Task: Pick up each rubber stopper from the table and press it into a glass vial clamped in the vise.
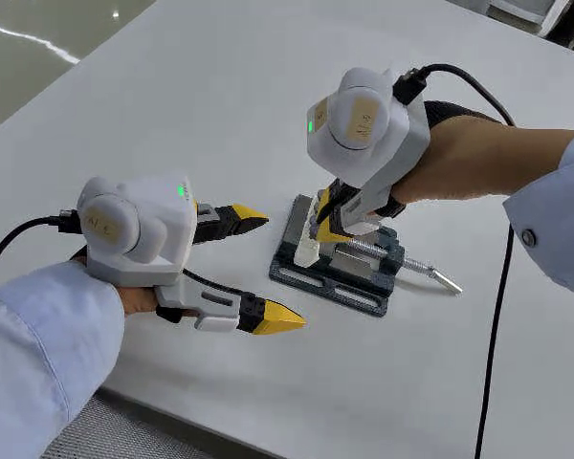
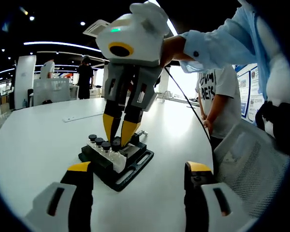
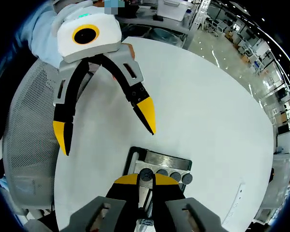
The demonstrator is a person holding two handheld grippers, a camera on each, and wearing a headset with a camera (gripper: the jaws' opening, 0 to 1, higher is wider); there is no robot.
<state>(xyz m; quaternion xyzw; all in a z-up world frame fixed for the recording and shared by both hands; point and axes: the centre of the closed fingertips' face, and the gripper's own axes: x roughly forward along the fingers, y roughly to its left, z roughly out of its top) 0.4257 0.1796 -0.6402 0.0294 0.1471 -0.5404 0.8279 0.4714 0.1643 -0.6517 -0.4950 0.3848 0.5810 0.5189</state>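
Lower left in the head view, the left gripper [image 1: 279, 270] hangs wide open and empty. At centre the right gripper [image 1: 323, 232] is nearly closed on a rubber stopper [image 3: 146, 175] atop the end glass vial [image 2: 118, 158] in the vise [image 1: 335, 282] — best press straight down so it seats without tilting.

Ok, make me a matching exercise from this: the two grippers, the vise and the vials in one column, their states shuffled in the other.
1. left gripper
2. right gripper
3. vise
4. glass vials

A. stand in a row with black stoppers on top
B. jaws wide apart over the bare table
C. sits on the white table and clamps the row
D. jaws closed on the end rubber stopper

Pairs: 1-B, 2-D, 3-C, 4-A
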